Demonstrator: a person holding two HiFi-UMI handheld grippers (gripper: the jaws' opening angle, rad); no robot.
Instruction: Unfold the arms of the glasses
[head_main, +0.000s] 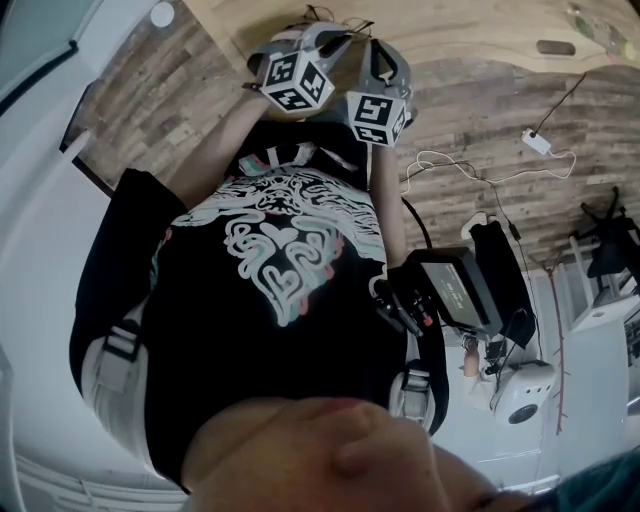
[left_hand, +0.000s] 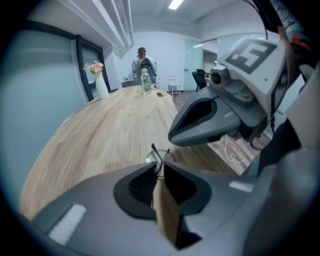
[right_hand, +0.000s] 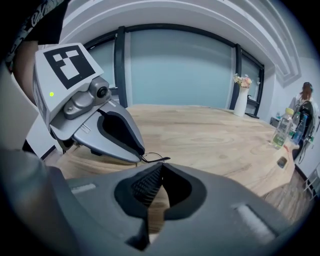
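Note:
The glasses (left_hand: 160, 156) are thin, black and wire-framed. In the left gripper view they show just past my left gripper (left_hand: 160, 167), one round lens and two crossed arms sticking up. That gripper's jaws are shut, with the frame running into them. In the right gripper view a loop of the glasses (right_hand: 154, 159) pokes out from the left gripper (right_hand: 141, 156). My right gripper (right_hand: 161, 167) is shut with nothing in it, close beside the glasses. It hangs just above them (left_hand: 175, 136) in the left gripper view. The head view shows both marker cubes, left gripper (head_main: 295, 80) and right gripper (head_main: 380, 105), but hides the glasses.
A long wooden table (left_hand: 110, 125) stretches away under the grippers. At its far end stand a white vase of flowers (left_hand: 100, 80) and a water bottle (left_hand: 145, 82), and a person (left_hand: 142, 60) sits there. White cables (head_main: 480, 165) lie on the plank floor.

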